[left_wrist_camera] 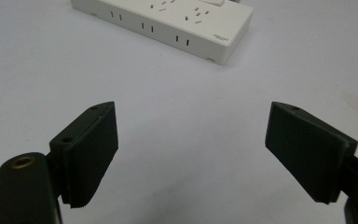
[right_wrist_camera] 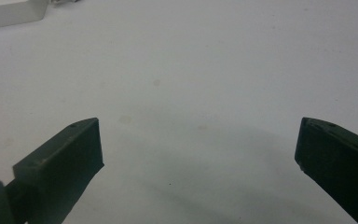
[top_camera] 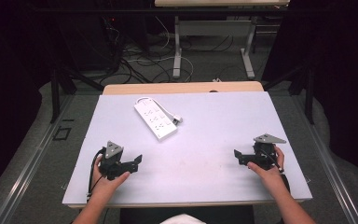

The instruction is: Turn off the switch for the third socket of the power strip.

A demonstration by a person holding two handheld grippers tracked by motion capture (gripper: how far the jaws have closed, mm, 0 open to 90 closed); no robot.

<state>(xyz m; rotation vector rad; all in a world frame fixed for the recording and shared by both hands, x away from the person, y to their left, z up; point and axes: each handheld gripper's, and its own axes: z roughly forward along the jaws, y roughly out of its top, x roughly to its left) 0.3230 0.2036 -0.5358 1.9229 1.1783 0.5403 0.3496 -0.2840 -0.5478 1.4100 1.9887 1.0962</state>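
Note:
A white power strip (top_camera: 154, 120) lies at an angle on the white tabletop (top_camera: 214, 116), back left of centre, its cord coiled beside it and its plug (top_camera: 177, 119) at its right side. The strip's near end (left_wrist_camera: 186, 28) lies ahead of my left gripper (left_wrist_camera: 191, 154), which is open with nothing between its jaws. In the high view the left gripper (top_camera: 131, 162) rests near the front left of the table, held by a hand. My right gripper (right_wrist_camera: 198, 158) is open over bare table, and it sits at the front right (top_camera: 240, 157).
A corner of the strip (right_wrist_camera: 9, 11) appears at the top left of the right gripper view. Beyond the table's far edge stand a desk frame (top_camera: 214, 42) and tangled cables (top_camera: 135, 60) on the floor. Dark curtains flank both sides.

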